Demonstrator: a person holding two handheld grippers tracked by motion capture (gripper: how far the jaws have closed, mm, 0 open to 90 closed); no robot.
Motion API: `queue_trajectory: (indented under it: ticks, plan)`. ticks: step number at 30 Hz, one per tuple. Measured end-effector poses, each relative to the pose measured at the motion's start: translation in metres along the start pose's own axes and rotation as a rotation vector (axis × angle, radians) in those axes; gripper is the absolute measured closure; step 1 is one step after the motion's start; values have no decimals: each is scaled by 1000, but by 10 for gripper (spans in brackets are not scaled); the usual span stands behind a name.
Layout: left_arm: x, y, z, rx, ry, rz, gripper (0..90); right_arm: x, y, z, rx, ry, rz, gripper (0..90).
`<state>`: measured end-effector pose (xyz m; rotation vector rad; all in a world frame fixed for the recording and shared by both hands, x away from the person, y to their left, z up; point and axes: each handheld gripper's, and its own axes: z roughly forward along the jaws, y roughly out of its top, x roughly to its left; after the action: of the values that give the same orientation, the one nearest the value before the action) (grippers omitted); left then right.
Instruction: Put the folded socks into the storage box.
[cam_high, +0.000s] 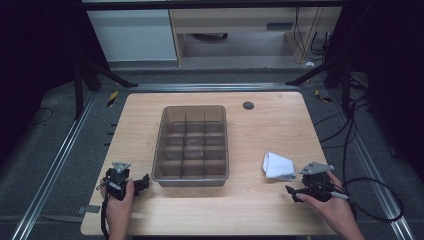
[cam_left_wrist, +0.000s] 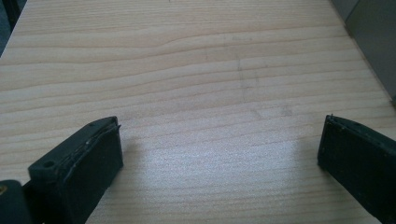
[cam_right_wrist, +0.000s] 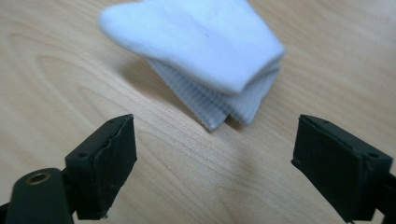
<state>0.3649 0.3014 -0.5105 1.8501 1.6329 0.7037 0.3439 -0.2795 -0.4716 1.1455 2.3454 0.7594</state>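
Note:
A folded white sock (cam_high: 278, 165) lies on the wooden table (cam_high: 260, 135), to the right of a grey divided bin (cam_high: 192, 145). In the right gripper view the sock (cam_right_wrist: 205, 51) rests just beyond my right gripper (cam_right_wrist: 215, 161), whose jaws stand wide apart with only bare wood between them. In the high view my right gripper (cam_high: 292, 192) sits at the sock's near right corner, held in a hand. My left gripper (cam_high: 142, 182) rests low near the bin's front left corner. Its jaws (cam_left_wrist: 219, 158) are spread wide over bare wood.
The bin has several compartments, and its grey wall (cam_left_wrist: 373, 42) shows at the right of the left gripper view. A dark round grommet (cam_high: 248, 105) sits at the table's back. Cables (cam_high: 370, 195) trail off the right side. Metal rails (cam_high: 55, 165) flank the table.

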Motion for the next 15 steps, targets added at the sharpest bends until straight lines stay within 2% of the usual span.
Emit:
queue_trajectory:
  ticks: [6, 8, 10, 15]
  plan:
    - [0, 0, 0, 0, 0, 1, 0, -11, 29, -14, 41, 48, -92, 151]
    - [0, 0, 0, 0, 0, 1, 0, -12, 33, -14, 48, 55, -104, 160]
    - [0, 0, 0, 0, -1, 1, 0, -16, 48, -14, 71, 86, -163, 193]
    - [0, 0, 0, 0, -2, 2, 0, -17, 66, -10, 120, 95, -260, 254]
